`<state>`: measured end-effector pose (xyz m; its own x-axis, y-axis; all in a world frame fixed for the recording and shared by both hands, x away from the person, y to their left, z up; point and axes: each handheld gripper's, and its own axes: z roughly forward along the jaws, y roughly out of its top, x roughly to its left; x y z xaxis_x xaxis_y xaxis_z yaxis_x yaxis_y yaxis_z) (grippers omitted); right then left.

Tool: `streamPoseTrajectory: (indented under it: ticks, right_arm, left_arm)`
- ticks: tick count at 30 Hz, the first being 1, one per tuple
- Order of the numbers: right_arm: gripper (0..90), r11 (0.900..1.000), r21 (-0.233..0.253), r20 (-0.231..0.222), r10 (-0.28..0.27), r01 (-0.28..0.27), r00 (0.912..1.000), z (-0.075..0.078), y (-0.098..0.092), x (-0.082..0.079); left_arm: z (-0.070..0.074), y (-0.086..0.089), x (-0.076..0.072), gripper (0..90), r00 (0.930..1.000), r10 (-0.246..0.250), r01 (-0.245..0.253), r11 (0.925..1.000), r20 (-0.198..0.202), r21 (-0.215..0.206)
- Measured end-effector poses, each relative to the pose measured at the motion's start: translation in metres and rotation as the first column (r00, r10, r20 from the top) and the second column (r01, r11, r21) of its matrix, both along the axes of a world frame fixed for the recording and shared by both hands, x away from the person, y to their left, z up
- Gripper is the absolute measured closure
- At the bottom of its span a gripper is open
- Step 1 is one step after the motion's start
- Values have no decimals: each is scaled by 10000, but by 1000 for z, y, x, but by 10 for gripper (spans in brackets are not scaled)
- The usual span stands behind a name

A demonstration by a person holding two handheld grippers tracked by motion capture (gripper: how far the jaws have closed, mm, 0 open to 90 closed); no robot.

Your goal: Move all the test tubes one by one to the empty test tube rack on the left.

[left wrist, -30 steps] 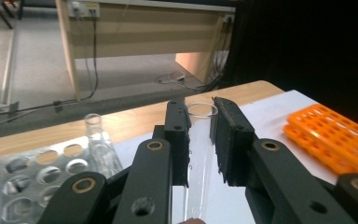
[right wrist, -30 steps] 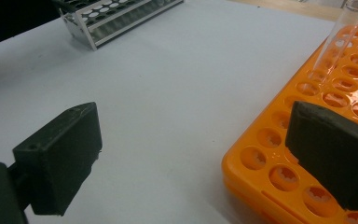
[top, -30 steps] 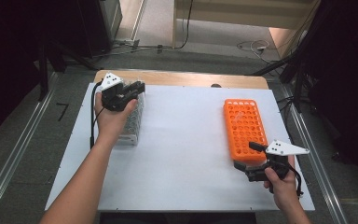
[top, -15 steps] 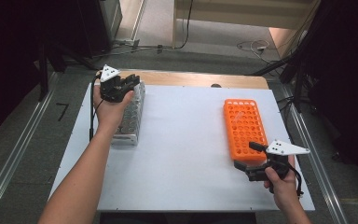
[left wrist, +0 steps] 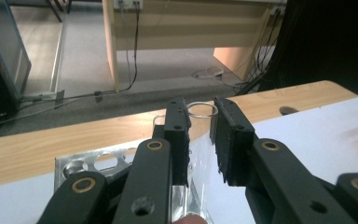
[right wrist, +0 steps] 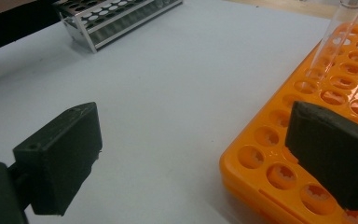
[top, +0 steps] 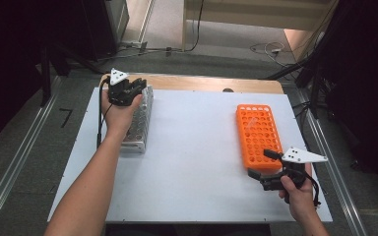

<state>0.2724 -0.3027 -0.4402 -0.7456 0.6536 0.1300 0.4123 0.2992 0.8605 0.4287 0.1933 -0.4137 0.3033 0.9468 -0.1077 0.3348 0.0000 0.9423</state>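
A metal tube rack point(top: 139, 125) lies at the table's left, and my left gripper point(top: 137, 87) is over its far end. In the left gripper view the jaws of that gripper point(left wrist: 200, 116) are closed against a clear glass tube point(left wrist: 203, 111) that stands upright in the metal rack point(left wrist: 98, 161). An orange tube rack point(top: 258, 130) lies at the right. My right gripper point(top: 259, 163) rests at its near left corner, open, with nothing between its jaws point(right wrist: 196, 135). Another clear tube point(right wrist: 331, 39) stands in the orange rack point(right wrist: 307, 93).
White sheet point(top: 197, 147) covers the table, with a wooden edge point(top: 202, 83) along the far side. Beyond it are the floor, cables and a desk point(left wrist: 177, 23). The person's forearms come in from the bottom.
My left gripper has travelled away along the metal rack to its far end and now has a clear tube between its jaws. The right gripper has stayed put.
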Motion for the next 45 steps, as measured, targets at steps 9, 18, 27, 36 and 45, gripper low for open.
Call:
streamPoseTrajectory:
  ticks: [9, 18, 27, 36, 45]
  right_arm:
    - [28, 10000, 1, 13, -2, 2, 10000, 0, 0, 0]
    - [28, 10000, -21, 40, -23, 23, 10000, 1, 0, -1]
    - [28, 10000, -45, 56, -41, 41, 10000, 1, 1, -1]
    - [28, 10000, -55, 48, -47, 47, 10000, 1, 1, 0]
    - [28, 10000, -57, 68, -57, 57, 10000, 2, 3, -1]
  left_arm:
    - [-7, -1, 3, 742, 9963, -56, 57, 10000, -863, 6]
    - [-9, -1, 2, 732, 9921, 37, -46, 10000, -1256, -71]
    - [-16, -2, 4, 708, 9816, -157, 193, 9997, -1903, 173]
    - [-11, 0, -3, 585, 9794, -378, 411, 9991, -1981, 123]
    - [-9, 4, -27, 323, 9821, -946, 861, 9946, -1629, -586]
